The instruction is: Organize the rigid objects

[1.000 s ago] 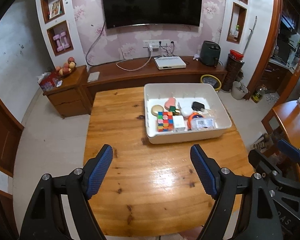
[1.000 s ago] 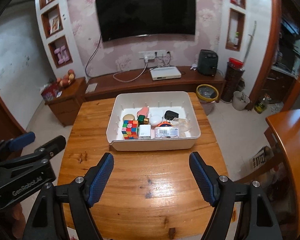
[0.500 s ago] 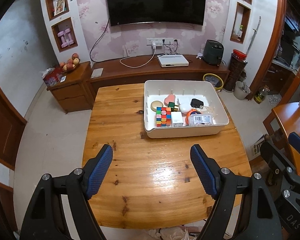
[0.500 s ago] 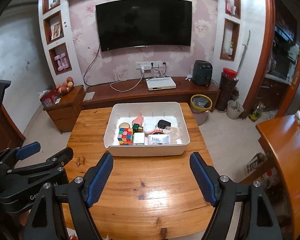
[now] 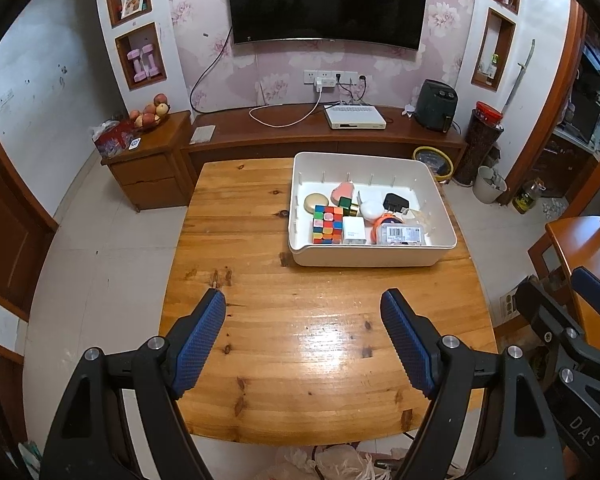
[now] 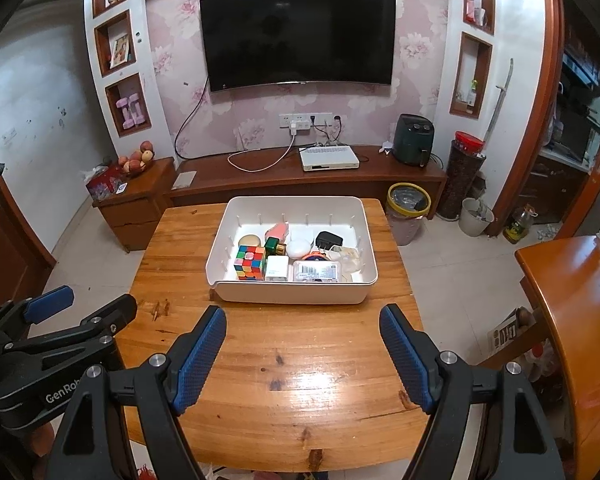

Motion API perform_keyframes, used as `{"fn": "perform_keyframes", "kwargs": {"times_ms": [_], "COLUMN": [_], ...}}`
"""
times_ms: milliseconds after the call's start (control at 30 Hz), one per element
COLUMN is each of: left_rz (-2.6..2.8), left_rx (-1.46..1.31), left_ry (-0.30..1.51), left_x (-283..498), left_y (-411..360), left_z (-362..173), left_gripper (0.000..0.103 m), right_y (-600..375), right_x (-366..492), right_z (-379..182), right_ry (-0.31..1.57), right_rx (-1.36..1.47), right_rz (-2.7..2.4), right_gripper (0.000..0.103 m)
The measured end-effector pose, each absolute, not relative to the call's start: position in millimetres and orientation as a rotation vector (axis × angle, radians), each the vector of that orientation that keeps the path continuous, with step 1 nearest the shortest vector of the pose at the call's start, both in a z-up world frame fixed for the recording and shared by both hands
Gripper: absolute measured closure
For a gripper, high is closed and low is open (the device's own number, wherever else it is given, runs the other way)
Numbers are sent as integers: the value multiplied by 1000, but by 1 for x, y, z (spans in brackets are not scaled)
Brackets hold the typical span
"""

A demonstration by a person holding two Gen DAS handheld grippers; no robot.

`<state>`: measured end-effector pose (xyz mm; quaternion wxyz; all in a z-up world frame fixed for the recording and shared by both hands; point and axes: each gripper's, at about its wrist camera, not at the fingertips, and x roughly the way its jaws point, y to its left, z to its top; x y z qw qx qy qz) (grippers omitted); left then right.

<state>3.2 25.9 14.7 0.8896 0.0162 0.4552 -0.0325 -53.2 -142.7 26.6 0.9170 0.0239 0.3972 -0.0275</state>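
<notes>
Here, white bin (image 6: 292, 292) holds Rubik's cube (image 6: 250, 267) among clustered small items.

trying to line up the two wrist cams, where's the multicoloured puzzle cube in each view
Left wrist view: the multicoloured puzzle cube sits right of centre, in the near-left corner of the white plastic bin, beside a small white box.
Right wrist view: the cube sits left of centre, in the same near-left corner of the bin.
Shared landmark: the black wall-mounted television, behind the bin in both views.
</notes>
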Motion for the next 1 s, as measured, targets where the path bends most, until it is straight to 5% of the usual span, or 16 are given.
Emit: {"fn": "perform_keyframes", "kwargs": {"times_ms": [1000], "left_rz": [-89], "left_rx": [50], "left_ry": [987], "left_x": [19], "left_y": [21], "left_z": [4], "left_gripper": [21], "right_y": [-147], "right_x": [-38], "right_z": [19], "right_ry": [863], "right_rx": [58], "right_rz": [-40], "right_gripper": [23]}}
